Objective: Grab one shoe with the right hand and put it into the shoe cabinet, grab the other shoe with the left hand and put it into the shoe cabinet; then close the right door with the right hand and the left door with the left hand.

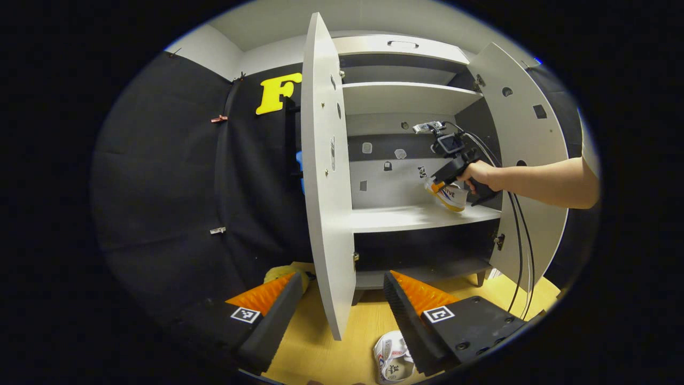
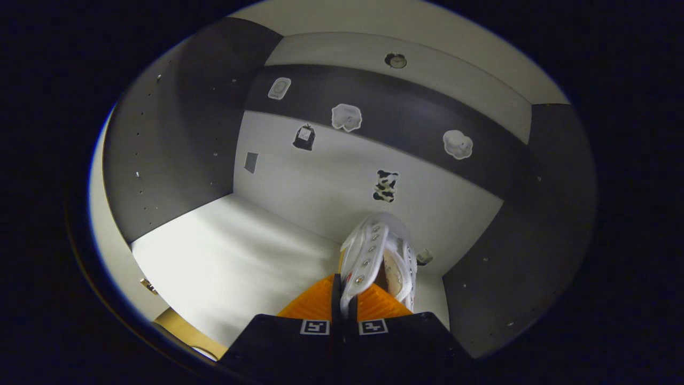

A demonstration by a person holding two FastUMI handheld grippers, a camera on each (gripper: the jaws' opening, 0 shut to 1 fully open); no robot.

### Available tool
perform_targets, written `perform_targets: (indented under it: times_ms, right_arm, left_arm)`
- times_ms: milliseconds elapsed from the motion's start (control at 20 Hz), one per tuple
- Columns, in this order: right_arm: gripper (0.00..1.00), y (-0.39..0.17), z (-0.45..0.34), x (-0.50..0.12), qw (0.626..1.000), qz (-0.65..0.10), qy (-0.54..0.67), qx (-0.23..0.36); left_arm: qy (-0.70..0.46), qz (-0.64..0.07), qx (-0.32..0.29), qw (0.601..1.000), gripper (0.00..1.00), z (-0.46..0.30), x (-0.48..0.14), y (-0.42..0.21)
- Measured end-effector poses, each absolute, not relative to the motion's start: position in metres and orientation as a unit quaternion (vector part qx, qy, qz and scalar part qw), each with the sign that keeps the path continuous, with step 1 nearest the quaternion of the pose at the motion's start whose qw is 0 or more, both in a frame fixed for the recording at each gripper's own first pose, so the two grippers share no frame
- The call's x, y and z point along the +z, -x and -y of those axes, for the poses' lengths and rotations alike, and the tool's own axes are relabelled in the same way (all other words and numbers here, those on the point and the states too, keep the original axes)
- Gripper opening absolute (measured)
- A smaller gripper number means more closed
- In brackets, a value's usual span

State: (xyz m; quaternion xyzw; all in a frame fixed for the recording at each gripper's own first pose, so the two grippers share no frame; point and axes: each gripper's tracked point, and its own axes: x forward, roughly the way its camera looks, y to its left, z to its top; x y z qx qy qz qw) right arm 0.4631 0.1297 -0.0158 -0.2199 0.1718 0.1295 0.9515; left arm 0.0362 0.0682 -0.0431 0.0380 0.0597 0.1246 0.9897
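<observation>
In the right gripper view the right tongs (image 2: 344, 299) are clamped on 1 white shoe (image 2: 377, 256), both orange fingers (image 2: 315, 302) pressing its eyelet edge between them, the shoe's toe pointing toward the back wall of the shoe cabinet (image 2: 176, 160). The shoe hangs over the right rear part of the pale middle shelf (image 2: 230, 251), near the dark right side wall; whether its sole touches the shelf cannot be told. Small stickers (image 2: 386, 186) dot the back panel above it. In the left gripper view the same right tongs (image 1: 446, 176), held by a hand (image 1: 481, 174), reach into the cabinet at the middle shelf (image 1: 395, 216) with the shoe (image 1: 449, 195) below them. The left tongs (image 1: 342, 299) are open, holding nothing, their 2 fingers spread to either side of the left door's (image 1: 320, 176) lower edge. The other shoe (image 1: 393, 358) lies on the yellow floor (image 1: 331, 347) just beside the near finger. The right door (image 1: 526, 155) stands open too.
</observation>
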Motion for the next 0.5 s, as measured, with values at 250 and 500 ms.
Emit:
perform_targets:
  times_ms: [250, 500]
  right_arm:
    - [0.05, -0.475, -0.134, -0.047, 0.944, -0.223, 0.208, 0.125]
    - [0.14, -0.472, -0.134, -0.052, 0.934, -0.224, 0.253, 0.117]
  left_arm:
    - [-0.049, -0.047, 0.138, 0.988, 0.94, -0.066, -0.032, -0.036]
    - [-0.017, -0.065, 0.141, 0.988, 0.94, -0.064, -0.040, -0.033]
